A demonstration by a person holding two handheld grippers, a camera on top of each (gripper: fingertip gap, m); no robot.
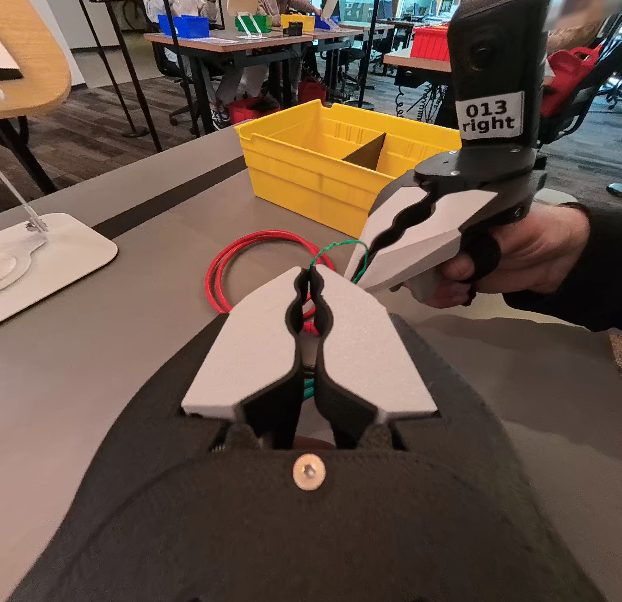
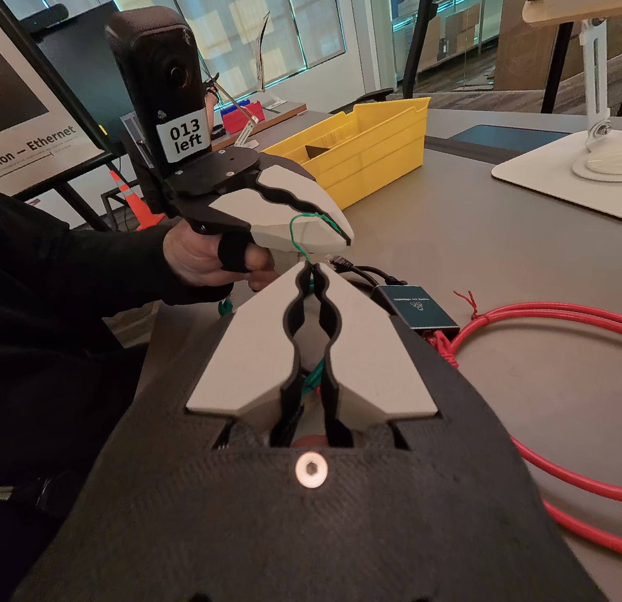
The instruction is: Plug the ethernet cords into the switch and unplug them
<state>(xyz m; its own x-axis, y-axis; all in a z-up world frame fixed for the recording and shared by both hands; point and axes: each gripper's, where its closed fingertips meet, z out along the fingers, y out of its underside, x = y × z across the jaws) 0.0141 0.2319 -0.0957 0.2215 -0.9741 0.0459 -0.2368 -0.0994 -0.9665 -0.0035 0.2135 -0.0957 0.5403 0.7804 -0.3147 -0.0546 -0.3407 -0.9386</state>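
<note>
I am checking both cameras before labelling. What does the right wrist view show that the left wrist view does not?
Only the right wrist view shows the dark switch with black leads, and an orange cone. Only the left wrist view shows blue bins and a red bin on far desks. Both show the yellow bin, the red cord, and a thin green twist tie pinched between the left gripper and right gripper.

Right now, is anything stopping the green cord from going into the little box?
Yes. A thin green twist tie is pinched at both ends by the left gripper and the right gripper. The green cord lies bundled under the fingers, not yet free for the switch.
</note>
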